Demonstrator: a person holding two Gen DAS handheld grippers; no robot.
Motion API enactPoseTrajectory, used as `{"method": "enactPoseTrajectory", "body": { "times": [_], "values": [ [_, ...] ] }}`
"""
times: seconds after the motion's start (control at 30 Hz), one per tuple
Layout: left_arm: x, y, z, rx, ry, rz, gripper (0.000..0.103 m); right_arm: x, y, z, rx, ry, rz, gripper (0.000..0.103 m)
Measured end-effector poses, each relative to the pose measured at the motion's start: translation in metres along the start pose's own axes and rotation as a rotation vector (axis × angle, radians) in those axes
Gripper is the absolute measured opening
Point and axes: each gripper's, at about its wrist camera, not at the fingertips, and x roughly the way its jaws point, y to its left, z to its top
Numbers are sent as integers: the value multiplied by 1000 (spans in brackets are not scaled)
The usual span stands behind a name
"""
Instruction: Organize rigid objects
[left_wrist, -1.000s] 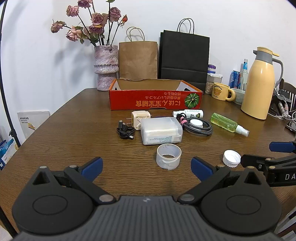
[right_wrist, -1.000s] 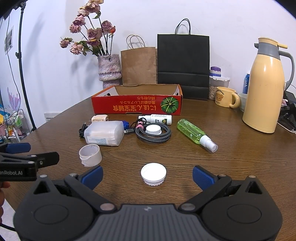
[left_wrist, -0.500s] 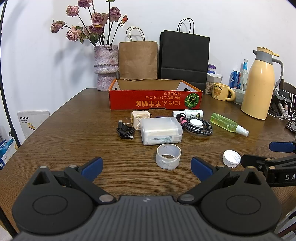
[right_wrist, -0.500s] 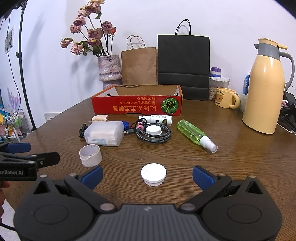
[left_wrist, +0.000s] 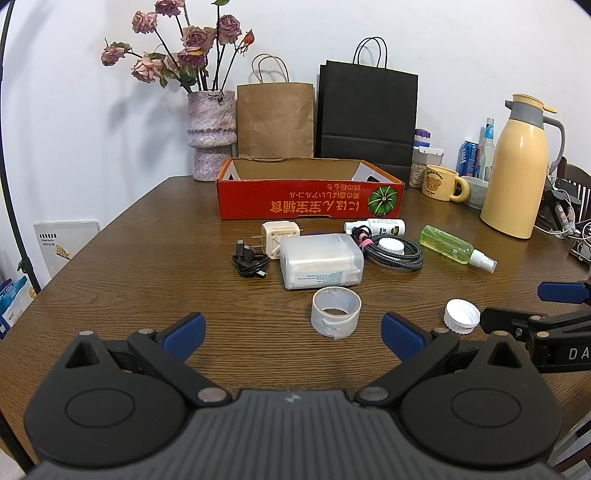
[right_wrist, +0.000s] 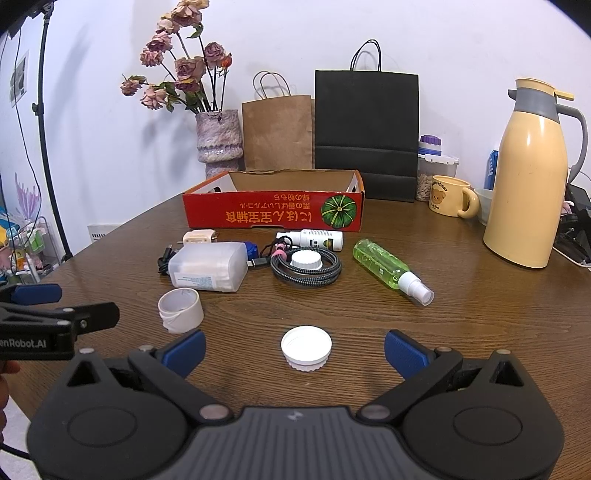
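Observation:
Loose items lie on the wooden table in front of an open red cardboard box. A white tape roll sits just ahead of my left gripper, which is open and empty. A white jar lid lies between the open fingers of my right gripper, which is empty. Behind them are a translucent plastic box, a cream plug adapter, a black cable, a coiled braided cable with a second white lid, a small white bottle and a green spray bottle.
A flower vase, a brown paper bag and a black paper bag stand at the back by the wall. A yellow thermos jug, a bear mug and jars stand at the right.

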Motion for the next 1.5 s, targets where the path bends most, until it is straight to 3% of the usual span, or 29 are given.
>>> {"method": "enactPoseTrajectory", "body": {
  "times": [1.5],
  "values": [
    [4, 0, 1, -5, 1, 4, 103, 6, -1, -3, -34, 19, -31, 103]
  ]
}}
